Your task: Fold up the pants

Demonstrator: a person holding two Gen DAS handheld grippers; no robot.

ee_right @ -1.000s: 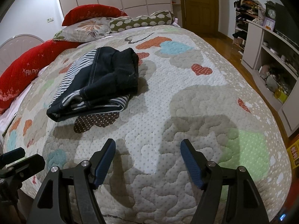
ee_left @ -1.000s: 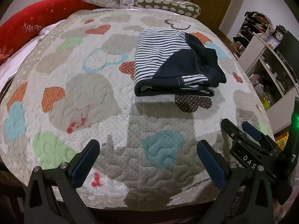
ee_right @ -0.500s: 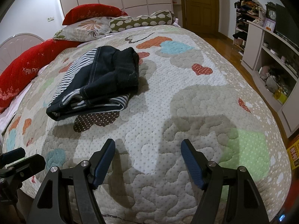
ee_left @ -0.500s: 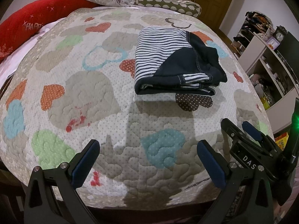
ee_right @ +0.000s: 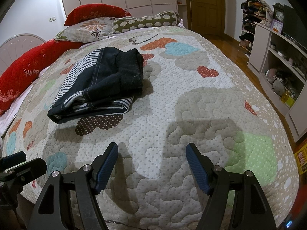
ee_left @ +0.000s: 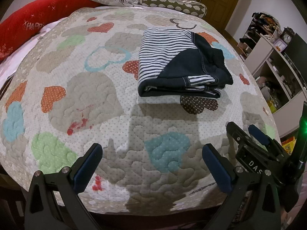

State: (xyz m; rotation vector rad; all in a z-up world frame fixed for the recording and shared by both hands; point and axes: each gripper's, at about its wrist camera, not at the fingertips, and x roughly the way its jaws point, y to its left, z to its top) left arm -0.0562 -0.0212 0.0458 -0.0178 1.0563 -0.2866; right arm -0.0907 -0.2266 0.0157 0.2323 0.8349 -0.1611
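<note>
The pants, navy with white-striped panels, lie folded into a compact bundle on the heart-patterned quilt, right of the bed's middle. They also show in the right wrist view, up and to the left. My left gripper is open and empty, held above the quilt's near edge, well short of the bundle. My right gripper is open and empty too, over the quilt near the foot edge, to the right of the pants. The right gripper also shows at the right edge of the left wrist view.
Red pillows, a floral pillow and a dotted bolster line the head of the bed. White shelves with clutter stand along the right wall. A wooden door is at the back.
Both grippers stay open and nearly still. The left wrist view has tipped slightly, so the pants sit a touch lower in it.
</note>
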